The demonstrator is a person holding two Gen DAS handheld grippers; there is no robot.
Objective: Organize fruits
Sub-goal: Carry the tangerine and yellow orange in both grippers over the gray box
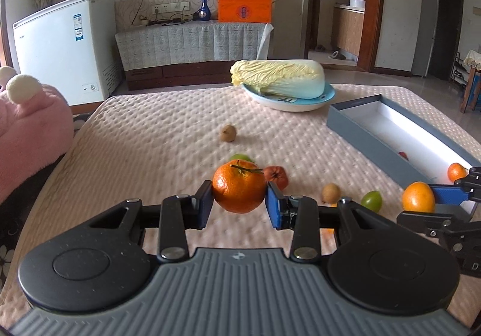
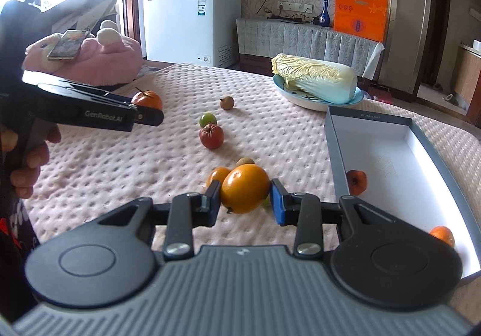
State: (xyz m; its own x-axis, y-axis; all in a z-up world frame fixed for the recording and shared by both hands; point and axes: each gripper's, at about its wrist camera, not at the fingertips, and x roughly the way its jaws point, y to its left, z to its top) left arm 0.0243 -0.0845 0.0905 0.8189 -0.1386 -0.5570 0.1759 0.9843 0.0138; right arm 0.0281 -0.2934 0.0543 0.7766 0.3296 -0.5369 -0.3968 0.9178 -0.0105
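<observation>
Left tool (image 1: 239,199) clamped your stemmed tangerine (image 1: 239,187) across its middle; right tool (image 2: 245,196) pinched the orange (image 2: 245,192) likewise. Both looked light, soft-skinned, bruisable; you needed gentle squeeze.

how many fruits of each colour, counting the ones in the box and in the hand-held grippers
orange fruit: 4
red fruit: 2
green fruit: 2
brown fruit: 2
total: 10
</observation>
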